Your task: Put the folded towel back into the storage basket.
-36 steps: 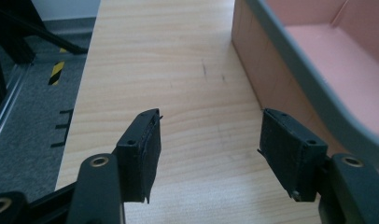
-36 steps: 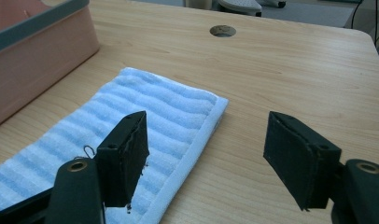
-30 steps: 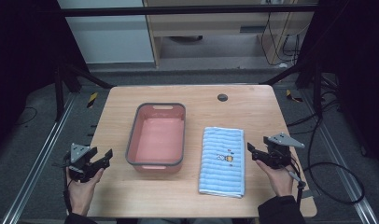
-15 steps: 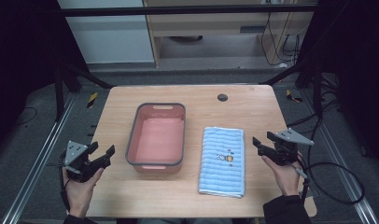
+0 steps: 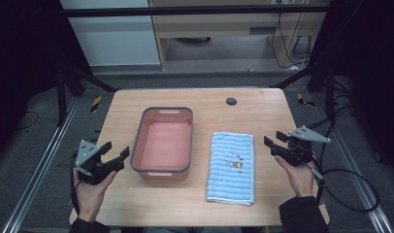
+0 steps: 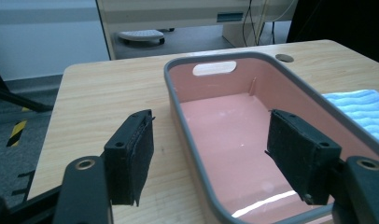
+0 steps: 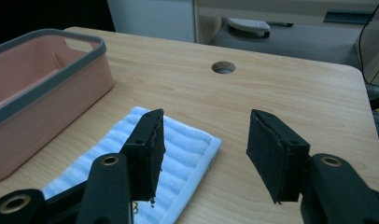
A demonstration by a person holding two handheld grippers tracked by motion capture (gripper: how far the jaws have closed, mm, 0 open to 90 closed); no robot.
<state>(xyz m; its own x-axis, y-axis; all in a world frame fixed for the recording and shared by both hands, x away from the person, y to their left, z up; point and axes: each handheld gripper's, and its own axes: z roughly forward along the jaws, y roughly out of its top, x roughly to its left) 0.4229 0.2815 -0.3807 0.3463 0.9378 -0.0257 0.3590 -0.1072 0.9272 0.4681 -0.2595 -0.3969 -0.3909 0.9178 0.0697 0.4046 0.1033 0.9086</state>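
A pink bin with a grey rim [image 5: 137,148] [image 6: 176,100] [image 7: 47,79] stands empty at the middle of the wooden table. To its right lies a folded light-blue towel [image 5: 231,167] [image 7: 178,154] [image 6: 365,109] with a small picture on it. My left gripper [image 5: 115,153] [image 6: 211,156] hovers open at the bin's near left corner, one jaw over the bin. My right gripper [image 5: 273,141] [image 7: 204,149] is open just right of the towel's far end, its left jaw above the towel edge. Neither holds anything.
A round cable hole [image 5: 231,101] [image 7: 223,67] [image 6: 284,58] sits in the table near its far edge. Black cables [image 5: 350,179] trail off the right side. Metal frame rails [image 5: 35,179] run along the floor at the left.
Both grippers have shifted slightly: the right one drifted right and up a little, the left one slid back a touch. Both stay open; bin and towel have not moved.
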